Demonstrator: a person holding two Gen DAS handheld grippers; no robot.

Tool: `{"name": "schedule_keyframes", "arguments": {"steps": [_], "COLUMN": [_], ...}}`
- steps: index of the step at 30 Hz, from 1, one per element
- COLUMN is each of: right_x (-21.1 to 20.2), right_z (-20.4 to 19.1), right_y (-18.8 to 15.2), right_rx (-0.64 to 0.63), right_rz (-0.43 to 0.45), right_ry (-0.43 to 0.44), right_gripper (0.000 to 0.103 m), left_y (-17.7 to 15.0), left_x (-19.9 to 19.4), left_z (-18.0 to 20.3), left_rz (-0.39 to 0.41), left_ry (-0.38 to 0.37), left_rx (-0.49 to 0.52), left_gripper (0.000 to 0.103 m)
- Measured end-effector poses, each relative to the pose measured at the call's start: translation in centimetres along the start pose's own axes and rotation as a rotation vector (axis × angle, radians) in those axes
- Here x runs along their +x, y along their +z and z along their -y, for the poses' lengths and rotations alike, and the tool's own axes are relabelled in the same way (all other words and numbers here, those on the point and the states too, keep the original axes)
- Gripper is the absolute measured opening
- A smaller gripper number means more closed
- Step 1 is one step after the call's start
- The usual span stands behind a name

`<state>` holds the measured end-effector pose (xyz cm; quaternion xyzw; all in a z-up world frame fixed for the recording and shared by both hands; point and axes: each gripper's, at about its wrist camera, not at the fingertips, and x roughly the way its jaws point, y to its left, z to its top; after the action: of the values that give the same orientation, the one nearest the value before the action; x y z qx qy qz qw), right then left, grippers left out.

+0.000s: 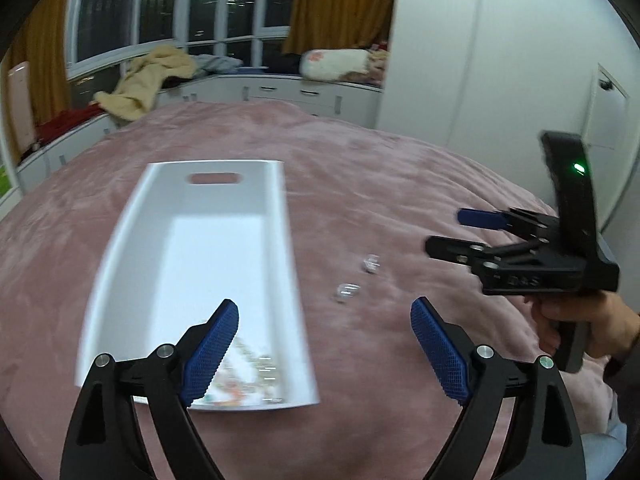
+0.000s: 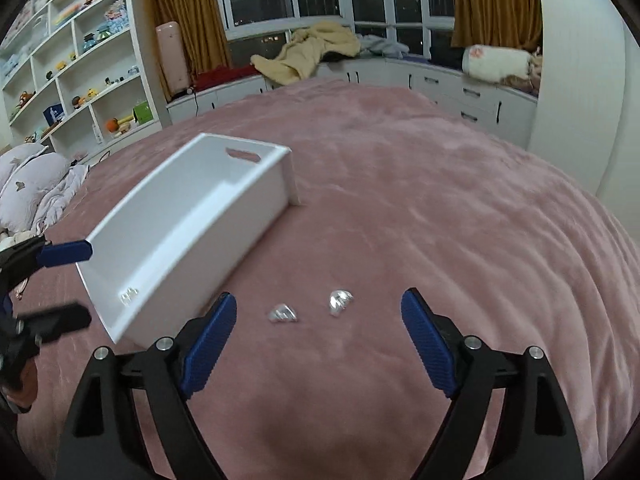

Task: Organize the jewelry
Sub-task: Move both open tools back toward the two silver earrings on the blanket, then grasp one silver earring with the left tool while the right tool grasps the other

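Nearest the right wrist camera, the right claw [image 2: 318,336] stands wide open and holds nothing, its blue pads [image 2: 210,344] spread to either side of the pink bedspread [image 2: 420,220]. Just beyond its fingertips lie two small silvery pieces, the left silver piece [image 2: 283,313] and the right silver piece [image 2: 340,301], near each other but apart, both loose on the bed and outside the box (the blur makes it hard to say whether they are rings or earrings). These look like the work that remains.

The left claw [image 1: 324,340] is likewise wide open and empty, hanging over the near end of the white box [image 1: 120,248] and the strip of bed beside it. Under its left pad, in the near end of the box, lies a tangle of beaded jewelry [image 1: 248,376], pale with touches of orange, apparently a necklace or bracelet. From the right wrist view a small clear or silvery item [image 2: 129,295] also shows in that near corner. So part of the sorting seems done: at least one or two pieces are already in the box, while two are still out on the bed.

Farther off, most of the box floor is bare up to the far wall with its handle slot [image 1: 216,178]. Judging by position, the right claw is the better placed to take the two loose pieces, which are small and low on soft fabric, so a pinch may catch the plush as well.
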<state>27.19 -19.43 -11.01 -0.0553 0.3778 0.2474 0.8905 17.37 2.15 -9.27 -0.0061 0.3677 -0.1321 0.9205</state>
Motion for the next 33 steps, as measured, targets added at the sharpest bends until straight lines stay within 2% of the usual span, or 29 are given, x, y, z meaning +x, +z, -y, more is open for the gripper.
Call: {"name": "schedule_keyframes", "arguments": {"steps": [7, 13, 15, 18, 19, 20, 22, 26, 30, 33], "right_x": [1.8, 3.7, 4.2, 5.3, 5.7, 6.1, 6.9, 8.2, 10.9, 12.8], "right_z": [2.2, 5.0, 5.8, 6.4, 6.4, 6.5, 6.6, 6.2, 4.3, 3.0], "right_y": [-2.4, -3.5, -3.4, -3.1, -3.0, -2.9, -2.6, -1.6, -1.0, -1.1], "right_rx": [0.026, 0.075, 0.089, 0.086, 0.073, 0.065, 0.054, 0.042, -0.027, -0.097], "right_rz": [-0.044, -0.060, -0.056, -0.060, -0.063, -0.062, -0.063, -0.056, -0.100, -0.161], "right_ry": [0.012, 0.031, 0.039, 0.040, 0.040, 0.041, 0.065, 0.149, 0.202, 0.225], "right_gripper": [0.081, 0.081, 0.081, 0.081, 0.081, 0.081, 0.080, 0.079, 0.070, 0.045], "left_y": [-1.1, -1.2, -0.9, -0.5, -0.5, -0.5, -0.9, -1.5, -1.3, -1.8], "left_x": [4.8, 8.4, 9.5, 11.9, 13.2, 14.1, 16.2, 18.4, 19.6, 20.1], "left_z": [4.3, 5.4, 5.6, 5.1, 4.8, 4.5, 4.4, 4.2, 3.7, 3.6], "left_rz": [-0.049, -0.063, -0.056, -0.055, -0.069, -0.087, -0.134, -0.154, -0.142, -0.148], "left_ry": [-0.119, -0.126, -0.084, -0.011, 0.007, 0.016, 0.024, 0.055, 0.059, 0.061], "left_rx": [0.024, 0.014, 0.022, 0.003, -0.003, -0.004, 0.016, 0.053, 0.029, 0.031], "left_gripper": [0.089, 0.086, 0.084, 0.076, 0.072, 0.062, 0.048, 0.047, 0.047, 0.045]}}
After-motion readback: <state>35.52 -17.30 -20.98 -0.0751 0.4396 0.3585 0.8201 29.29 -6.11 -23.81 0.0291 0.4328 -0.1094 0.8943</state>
